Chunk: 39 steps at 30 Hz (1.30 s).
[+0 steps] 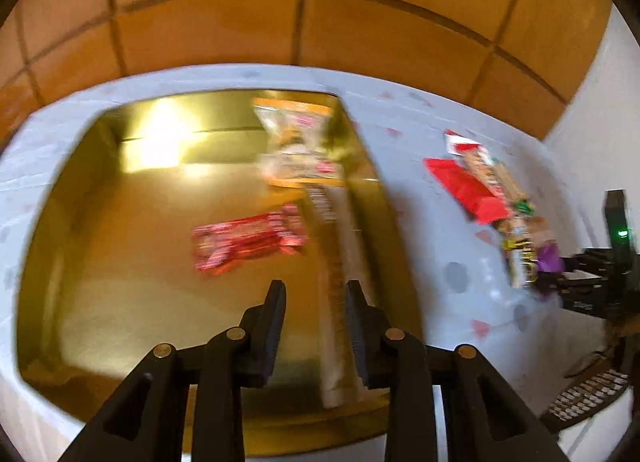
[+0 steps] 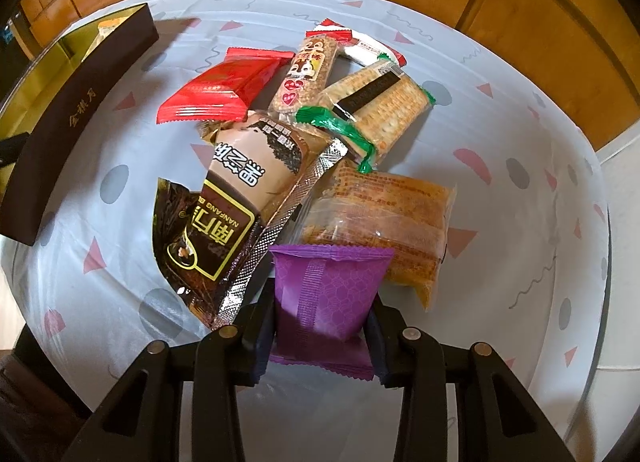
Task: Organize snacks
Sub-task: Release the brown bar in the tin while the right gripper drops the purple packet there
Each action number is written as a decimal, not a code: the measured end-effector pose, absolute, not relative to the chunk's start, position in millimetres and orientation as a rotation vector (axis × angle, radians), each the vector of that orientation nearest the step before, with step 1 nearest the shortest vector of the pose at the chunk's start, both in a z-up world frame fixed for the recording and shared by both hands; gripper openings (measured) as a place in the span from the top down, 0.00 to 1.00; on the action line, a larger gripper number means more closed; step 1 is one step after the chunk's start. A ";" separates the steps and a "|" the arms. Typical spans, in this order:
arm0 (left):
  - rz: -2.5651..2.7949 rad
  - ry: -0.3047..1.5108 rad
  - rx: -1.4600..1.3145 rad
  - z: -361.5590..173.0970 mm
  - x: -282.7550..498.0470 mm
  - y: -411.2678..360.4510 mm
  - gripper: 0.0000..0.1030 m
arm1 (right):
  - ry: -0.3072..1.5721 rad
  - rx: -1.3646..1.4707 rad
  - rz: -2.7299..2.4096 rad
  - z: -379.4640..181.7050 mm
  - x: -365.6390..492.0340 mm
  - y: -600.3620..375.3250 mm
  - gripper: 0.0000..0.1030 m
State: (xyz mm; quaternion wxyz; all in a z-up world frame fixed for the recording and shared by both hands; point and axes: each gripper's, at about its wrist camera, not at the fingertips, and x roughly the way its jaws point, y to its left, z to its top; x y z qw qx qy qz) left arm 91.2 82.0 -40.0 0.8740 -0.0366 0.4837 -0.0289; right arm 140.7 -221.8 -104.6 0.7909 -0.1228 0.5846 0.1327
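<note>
Right gripper [image 2: 320, 326] pinches the purple pack [image 2: 326, 290]; left [image 1: 316, 294] hangs slightly open, empty – lift straight, clear the pile, into the box's [image 1: 72, 190] bare corner.

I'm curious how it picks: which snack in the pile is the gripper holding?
The purple packet, nearest the camera. It sits clamped between the right gripper fingers; the other snacks lie loose on the tablecloth.

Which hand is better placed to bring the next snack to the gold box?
Right. The right gripper is already clamped on the purple packet at the snack pile, while the left gripper hangs empty over the gold box, jaws slightly apart.
</note>
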 end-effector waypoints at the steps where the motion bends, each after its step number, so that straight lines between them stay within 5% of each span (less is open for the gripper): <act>1: -0.033 0.998 -0.061 -39.3 87.6 83.6 0.70 | 1.256 -0.270 0.285 -104.7 140.3 -221.1 0.62; 12: 0.075 0.900 -0.091 -22.1 63.8 111.0 0.69 | 1.243 -0.287 0.255 -93.0 121.4 -209.0 0.64; 21: 0.085 0.874 -0.110 -19.2 58.7 114.8 0.69 | 1.073 -0.127 0.336 -32.2 95.2 -185.3 0.64; 39: 0.214 0.822 -0.198 -16.2 42.5 166.4 0.69 | 0.981 0.007 0.747 -10.3 99.0 12.1 0.63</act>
